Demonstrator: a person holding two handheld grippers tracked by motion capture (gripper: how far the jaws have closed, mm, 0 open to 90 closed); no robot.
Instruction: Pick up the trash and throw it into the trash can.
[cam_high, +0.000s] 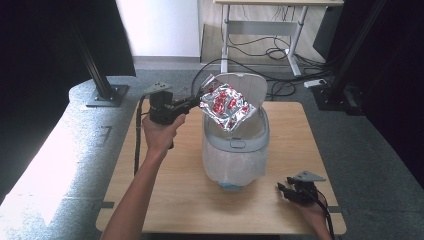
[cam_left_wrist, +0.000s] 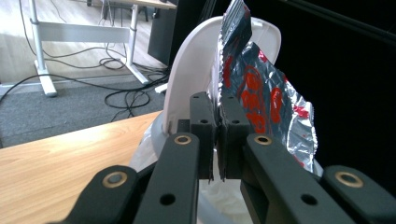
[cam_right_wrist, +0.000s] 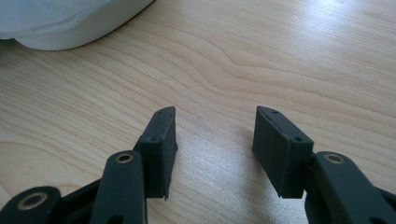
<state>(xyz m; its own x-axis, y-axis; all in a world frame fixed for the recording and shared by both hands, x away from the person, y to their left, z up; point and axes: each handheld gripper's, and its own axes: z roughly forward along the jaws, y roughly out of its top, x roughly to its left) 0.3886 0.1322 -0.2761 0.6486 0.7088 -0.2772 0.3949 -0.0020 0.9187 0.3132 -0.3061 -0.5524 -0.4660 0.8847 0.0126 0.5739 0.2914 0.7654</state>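
A crinkled silver foil wrapper with red print (cam_high: 225, 106) (cam_left_wrist: 261, 88) hangs over the open mouth of a small white bin (cam_high: 236, 145) (cam_left_wrist: 191, 70) with its lid raised. My left gripper (cam_high: 197, 101) (cam_left_wrist: 218, 116) is shut on the wrapper's edge, held by a hand reaching in from the left of the bin. My right gripper (cam_high: 282, 190) (cam_right_wrist: 215, 140) rests low over the wooden table (cam_high: 170, 195) near its front right corner, open with nothing between its fingers, and the bin's base (cam_right_wrist: 60, 23) lies farther off.
A plastic liner drapes over the bin's sides. Beyond the table stand black frame posts (cam_high: 97, 75) on a grey carpet, and a desk frame with tangled cables (cam_high: 270, 50) at the back. Bare tabletop lies left and front of the bin.
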